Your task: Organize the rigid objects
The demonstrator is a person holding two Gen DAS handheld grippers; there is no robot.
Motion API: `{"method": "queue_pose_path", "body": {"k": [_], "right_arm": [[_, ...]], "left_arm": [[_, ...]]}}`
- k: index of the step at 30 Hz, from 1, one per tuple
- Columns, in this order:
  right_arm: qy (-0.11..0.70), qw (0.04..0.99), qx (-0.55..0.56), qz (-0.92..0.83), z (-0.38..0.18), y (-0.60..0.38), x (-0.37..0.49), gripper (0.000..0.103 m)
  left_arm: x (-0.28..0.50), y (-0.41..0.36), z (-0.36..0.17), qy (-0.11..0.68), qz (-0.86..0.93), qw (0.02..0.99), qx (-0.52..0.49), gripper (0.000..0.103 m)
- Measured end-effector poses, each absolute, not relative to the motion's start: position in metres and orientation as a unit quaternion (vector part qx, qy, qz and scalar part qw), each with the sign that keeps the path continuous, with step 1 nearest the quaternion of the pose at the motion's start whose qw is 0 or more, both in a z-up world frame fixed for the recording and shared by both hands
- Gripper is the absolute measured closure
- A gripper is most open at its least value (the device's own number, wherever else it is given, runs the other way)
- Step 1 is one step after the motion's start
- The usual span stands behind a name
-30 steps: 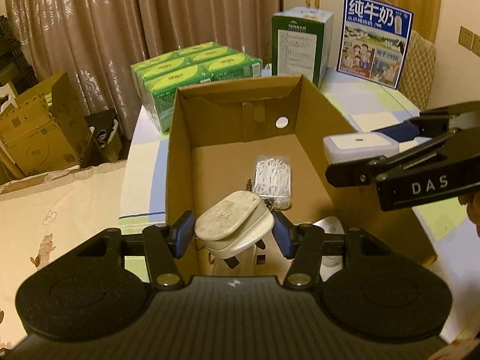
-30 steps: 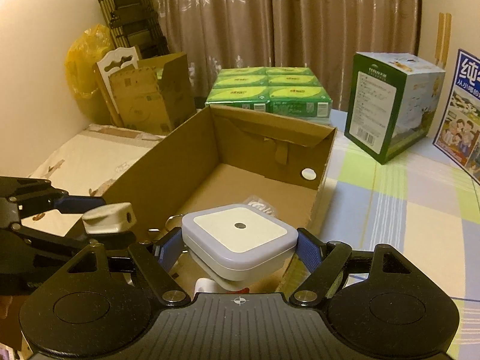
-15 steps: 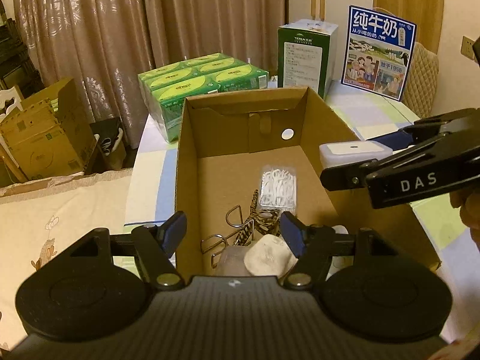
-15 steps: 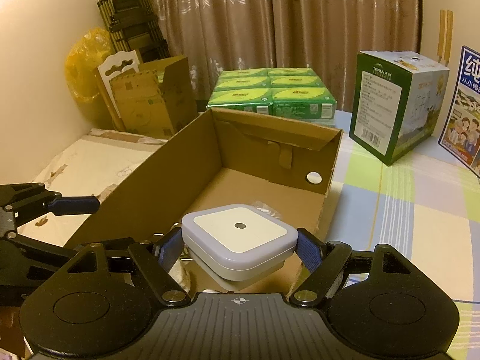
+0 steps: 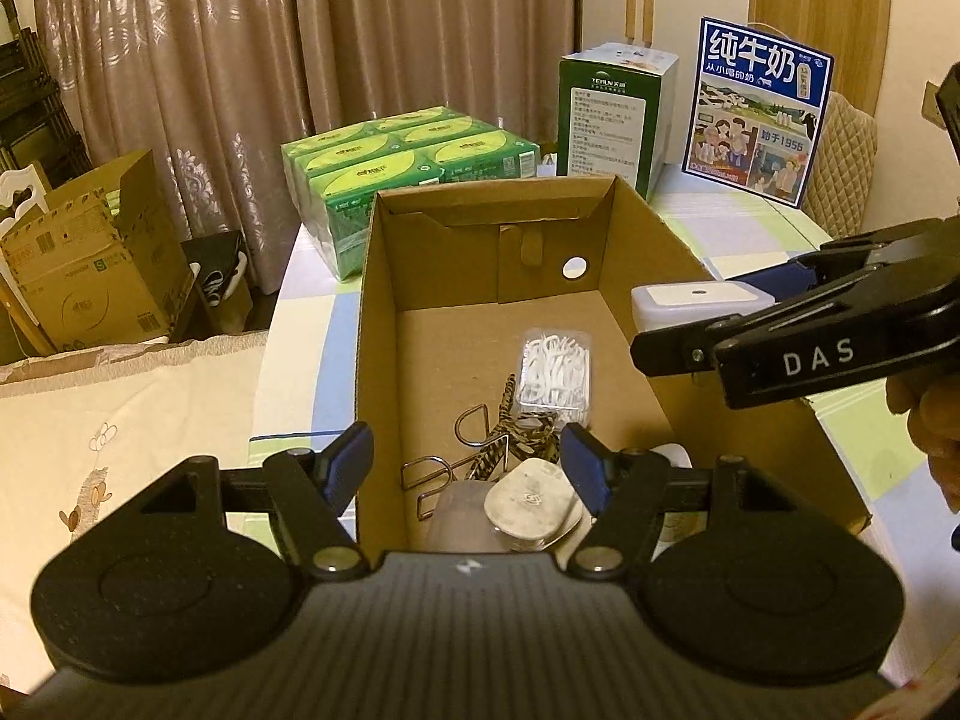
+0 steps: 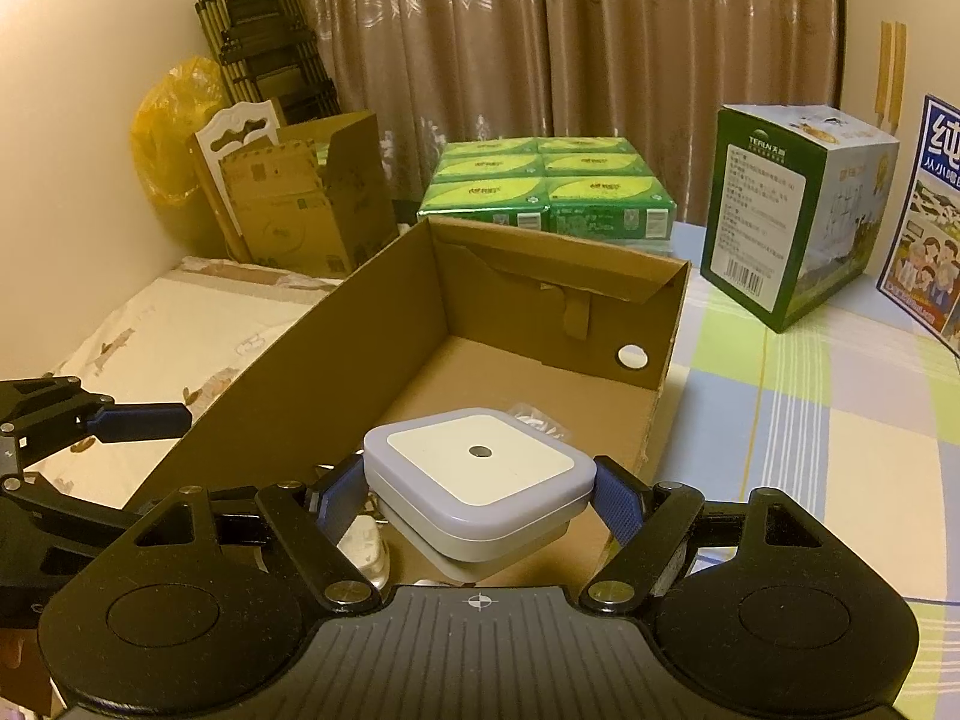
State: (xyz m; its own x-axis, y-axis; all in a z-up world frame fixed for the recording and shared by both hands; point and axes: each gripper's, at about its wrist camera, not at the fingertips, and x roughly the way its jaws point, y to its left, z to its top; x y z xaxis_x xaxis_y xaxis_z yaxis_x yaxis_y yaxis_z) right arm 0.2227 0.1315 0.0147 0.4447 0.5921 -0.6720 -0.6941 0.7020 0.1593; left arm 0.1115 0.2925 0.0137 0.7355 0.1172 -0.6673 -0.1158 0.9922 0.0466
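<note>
- Since a second ago the white plug [image 5: 528, 504] has left the left gripper [image 5: 465, 468] and now lies in the cardboard box [image 5: 672, 252], beside the wire clips [image 5: 456, 450] and the floss-pick packet [image 5: 555, 375].
- The left gripper's fingers stand apart with nothing between them.
- The right gripper [image 6: 480, 495] is clamped on the square night light [image 6: 480, 468] above the box's near end.

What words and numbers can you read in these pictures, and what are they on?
"DAS": side of the right gripper.
"纯牛奶" and "1956": blue milk poster.
"TERUN", roughly: green carton; its smaller print and barcode digits are too small to read.
Green tissue packs: lettering blurred.
Floor cardboard box: markings unreadable.
</note>
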Motion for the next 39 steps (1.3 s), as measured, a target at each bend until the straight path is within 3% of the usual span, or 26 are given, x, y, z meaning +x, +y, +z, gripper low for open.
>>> {"method": "queue_pose_path", "body": {"k": [5,9,25,30,39], "right_arm": [[0.370,0.849,-0.074,0.371,0.011,0.132,0.224,0.026],[0.370,0.849,-0.082,0.367,0.009,0.133,0.224,0.025],[0.364,0.859,-0.056,0.355,0.027,0.115,0.210,0.021],[0.368,0.867,-0.035,0.335,0.044,0.092,0.188,0.021],[0.373,0.877,0.003,0.302,0.064,0.042,0.136,0.021]], "left_arm": [[0.110,0.293,0.015,0.358,0.065,0.932,-0.002,0.038],[0.110,0.293,0.016,0.355,0.068,0.932,-0.002,0.026],[0.099,0.285,0.028,0.352,0.073,0.933,-0.002,0.016],[0.082,0.275,0.040,0.345,0.077,0.935,-0.003,0.009],[0.038,0.256,0.055,0.339,0.084,0.936,-0.041,0.007]]}}
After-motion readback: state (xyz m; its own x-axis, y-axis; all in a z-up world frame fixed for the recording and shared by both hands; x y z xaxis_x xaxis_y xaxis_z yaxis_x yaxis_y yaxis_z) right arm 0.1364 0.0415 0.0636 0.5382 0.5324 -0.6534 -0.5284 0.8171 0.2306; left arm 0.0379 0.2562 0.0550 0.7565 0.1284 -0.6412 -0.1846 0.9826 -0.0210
